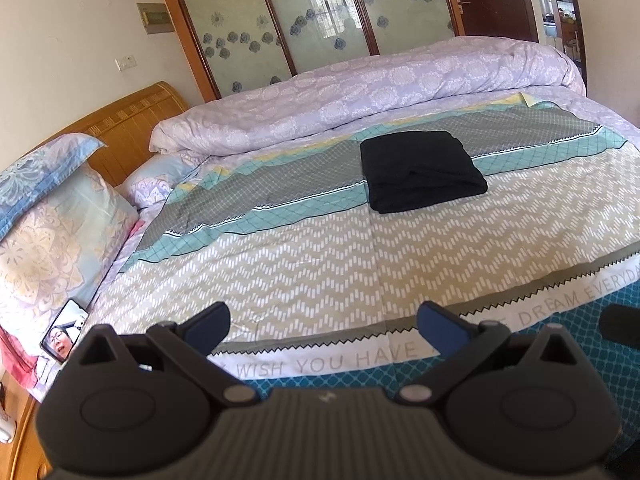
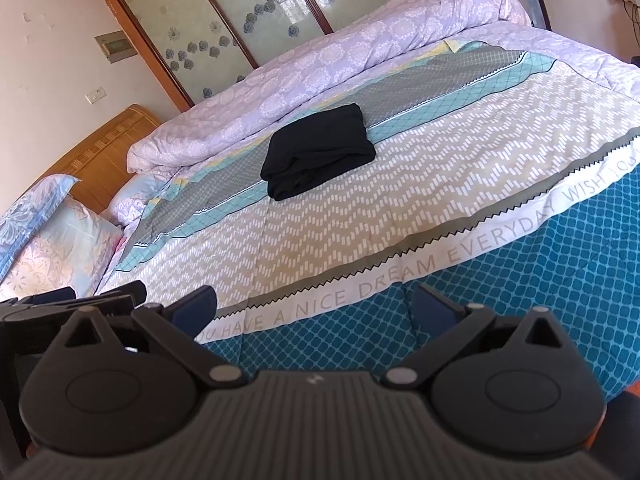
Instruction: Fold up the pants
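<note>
The left tool (image 1: 323, 326) is held at the near edge of the bed, its two blue-tipped fingers (image 1: 208, 322) spread wide apart with nothing between them. The right tool (image 2: 314, 308) is held in the same condition: fingers (image 2: 200, 304) parted, released, gripping nothing. Both tools sit low over the side of the bed, clear of the fabric. In the right wrist view, the body of the left tool appears at the left edge, just beside the right tool.

Directly ahead of the tools lies the patterned bedspread (image 1: 320, 248), with a white band of printed lettering along its near border and a teal diamond-pattern panel hanging below it. Beyond that come a beige chevron zone, then teal and grey checked stripes.

The black pants (image 1: 420, 170) rest on the bedspread well apart from both tools, toward the far half of the bed. They are folded into a compact rectangular stack with layered edges visible along the near side. They lie across the grey and teal stripes.

Behind the pants, a lilac floral duvet (image 1: 360, 96) is rolled along the far side of the bed. To the left stand pillows (image 1: 52, 232) against a wooden headboard (image 1: 132, 128), with a phone (image 1: 64, 334) lying near them. A wardrobe with frosted floral sliding doors (image 1: 288, 20) occupies the far wall.
</note>
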Demonstrator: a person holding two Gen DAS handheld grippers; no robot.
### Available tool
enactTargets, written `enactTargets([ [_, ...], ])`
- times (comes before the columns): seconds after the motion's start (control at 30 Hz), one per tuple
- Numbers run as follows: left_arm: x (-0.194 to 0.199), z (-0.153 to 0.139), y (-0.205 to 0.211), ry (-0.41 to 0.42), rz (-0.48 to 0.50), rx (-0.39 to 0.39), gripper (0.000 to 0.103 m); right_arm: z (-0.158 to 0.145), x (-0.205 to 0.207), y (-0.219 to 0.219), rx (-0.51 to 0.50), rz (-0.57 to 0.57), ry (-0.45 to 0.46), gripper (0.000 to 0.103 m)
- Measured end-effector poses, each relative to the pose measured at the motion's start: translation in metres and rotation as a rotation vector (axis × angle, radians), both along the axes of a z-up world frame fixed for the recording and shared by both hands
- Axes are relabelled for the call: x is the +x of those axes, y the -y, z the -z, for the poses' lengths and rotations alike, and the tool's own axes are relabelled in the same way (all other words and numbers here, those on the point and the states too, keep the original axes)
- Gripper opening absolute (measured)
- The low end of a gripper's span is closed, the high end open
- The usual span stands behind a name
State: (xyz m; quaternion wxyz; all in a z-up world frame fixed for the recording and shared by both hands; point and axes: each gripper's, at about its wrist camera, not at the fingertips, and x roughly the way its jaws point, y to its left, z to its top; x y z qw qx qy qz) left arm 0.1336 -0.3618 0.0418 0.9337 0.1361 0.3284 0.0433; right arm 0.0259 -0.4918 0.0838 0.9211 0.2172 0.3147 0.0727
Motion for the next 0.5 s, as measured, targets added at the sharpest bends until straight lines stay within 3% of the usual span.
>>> enactTargets([
  [0.27, 0.0016, 0.0019, -0.0007, -0.025, 0.002, -0.023, 0.103, 0.001, 0.0002, -0.0009, -0.003, 0.001, -0.003, 0.103],
  [0.43, -0.0007, -0.0003, -0.0049, -0.044, 0.071, -0.132, 0.102, 0.0007, -0.0005, -0.0053, -0.011, 0.001, -0.001, 0.103],
  [0.5, -0.0026, -0.0019, -0.0032, -0.028, 0.08, -0.128, 0.103, 0.0, -0.0009, -0.0058, -0.014, 0.004, 0.007, 0.103],
])
